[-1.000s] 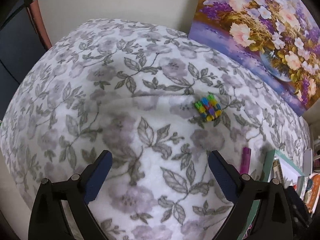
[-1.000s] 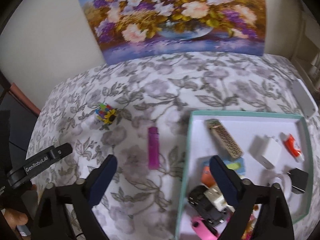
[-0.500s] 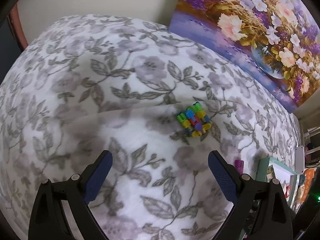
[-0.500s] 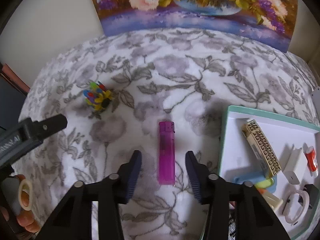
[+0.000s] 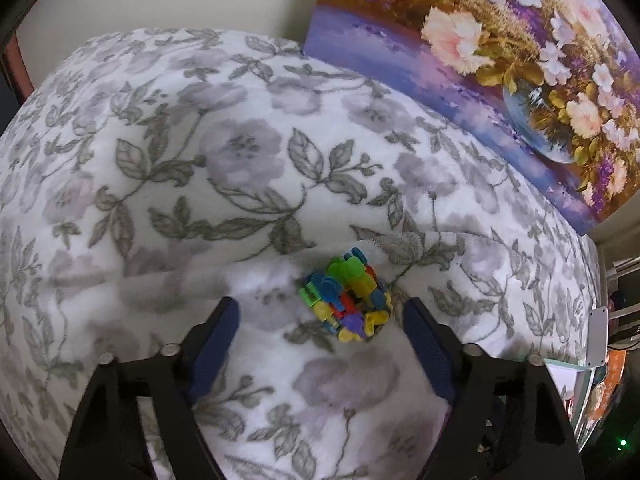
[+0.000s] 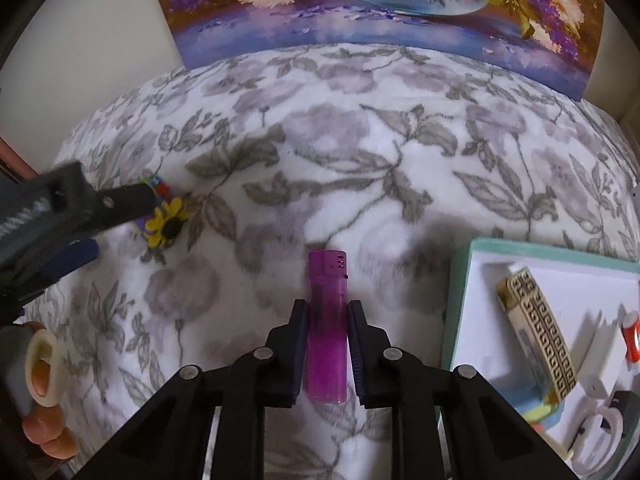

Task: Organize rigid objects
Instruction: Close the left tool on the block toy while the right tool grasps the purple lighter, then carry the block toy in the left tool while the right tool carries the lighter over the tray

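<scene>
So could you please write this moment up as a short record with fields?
surface: floral blanket
right tongs: shut on the purple lighter
left tongs: closing, pads not yet touching the multicoloured block toy between them
tray: teal-rimmed, right of the lighter, holds a patterned box and other small items
backdrop: flower painting

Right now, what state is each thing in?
Left tongs: closing around the colourful block toy, not yet touching it.
Right tongs: shut on the purple lighter, which lies flat on the blanket.
Tray: holds several items.
</scene>
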`<control>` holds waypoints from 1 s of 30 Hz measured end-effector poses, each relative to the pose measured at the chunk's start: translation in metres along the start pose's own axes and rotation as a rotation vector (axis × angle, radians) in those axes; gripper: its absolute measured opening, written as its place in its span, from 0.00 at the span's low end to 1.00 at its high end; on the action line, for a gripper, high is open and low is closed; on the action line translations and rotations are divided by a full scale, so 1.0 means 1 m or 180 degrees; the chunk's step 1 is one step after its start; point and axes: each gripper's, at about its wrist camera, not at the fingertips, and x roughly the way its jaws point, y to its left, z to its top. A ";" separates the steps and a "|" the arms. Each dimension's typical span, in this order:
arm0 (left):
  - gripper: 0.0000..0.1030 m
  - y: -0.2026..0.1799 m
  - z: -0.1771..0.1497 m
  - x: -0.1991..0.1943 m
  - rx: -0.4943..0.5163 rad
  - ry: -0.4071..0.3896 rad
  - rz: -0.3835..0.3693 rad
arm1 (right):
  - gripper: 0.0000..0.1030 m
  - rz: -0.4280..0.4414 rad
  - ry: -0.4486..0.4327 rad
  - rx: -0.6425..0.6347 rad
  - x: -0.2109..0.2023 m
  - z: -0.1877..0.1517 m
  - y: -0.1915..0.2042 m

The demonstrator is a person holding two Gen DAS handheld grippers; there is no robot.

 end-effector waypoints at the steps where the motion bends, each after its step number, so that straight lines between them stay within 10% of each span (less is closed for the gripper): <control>1: 0.72 -0.001 0.001 0.003 0.0008 0.0013 -0.0001 | 0.20 0.0005 -0.0007 0.0003 0.001 0.002 0.000; 7: 0.48 -0.013 0.002 0.013 0.0069 0.0034 -0.0084 | 0.20 0.0029 -0.0042 -0.0004 0.004 0.010 -0.002; 30: 0.47 -0.060 -0.076 -0.123 0.0329 -0.0412 -0.0121 | 0.21 0.0206 -0.0293 0.0280 -0.105 -0.056 -0.037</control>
